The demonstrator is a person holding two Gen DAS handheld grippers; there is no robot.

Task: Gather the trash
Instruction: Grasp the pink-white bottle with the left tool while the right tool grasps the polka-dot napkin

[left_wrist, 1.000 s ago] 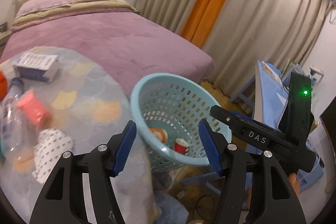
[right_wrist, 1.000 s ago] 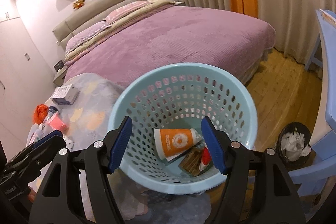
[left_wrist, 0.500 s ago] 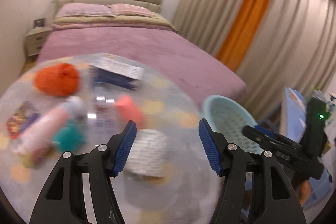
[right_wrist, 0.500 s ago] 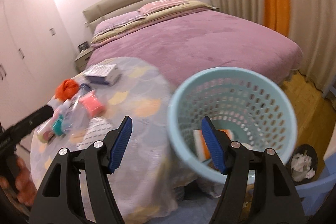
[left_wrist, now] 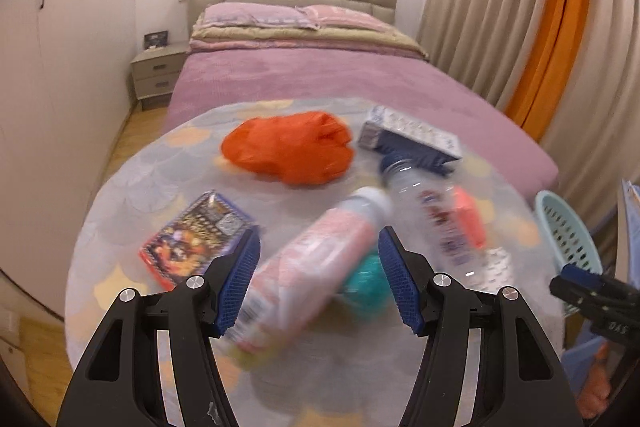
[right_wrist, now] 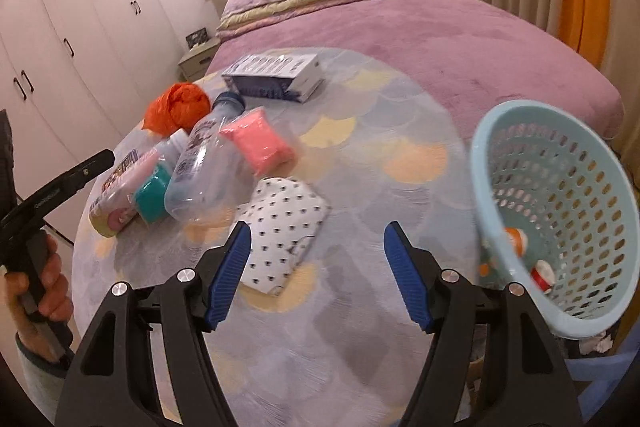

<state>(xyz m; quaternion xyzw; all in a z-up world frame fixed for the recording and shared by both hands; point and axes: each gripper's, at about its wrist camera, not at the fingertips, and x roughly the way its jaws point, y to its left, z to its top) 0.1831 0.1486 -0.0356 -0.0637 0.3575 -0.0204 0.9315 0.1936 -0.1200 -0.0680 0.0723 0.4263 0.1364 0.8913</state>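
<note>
Trash lies on a round table [right_wrist: 360,307]: an orange bag [left_wrist: 288,151], a blue-and-white box [left_wrist: 408,139], a clear bottle [left_wrist: 432,219], a pink pack [right_wrist: 258,141], a colourful card pack [left_wrist: 200,243], a teal lump [left_wrist: 366,283], a pink bottle [left_wrist: 316,259] and a white dotted packet [right_wrist: 280,235]. My left gripper [left_wrist: 320,283] hovers open over the blurred pink bottle. My right gripper [right_wrist: 318,267] is open, just right of the dotted packet. A light blue basket [right_wrist: 480,187] with a few items inside stands at the table's right edge.
A purple bed [right_wrist: 440,27] runs behind the table, with white wardrobes [right_wrist: 80,27] to the left and curtains [left_wrist: 500,7] to the right. A nightstand [left_wrist: 156,71] stands by the bed. A person's hand [right_wrist: 44,283] holds the left gripper's handle at the left edge.
Both views have swung left, from the basket to the table with the trash. The basket has slid to the right edge. Neither jaw gap has changed.
</note>
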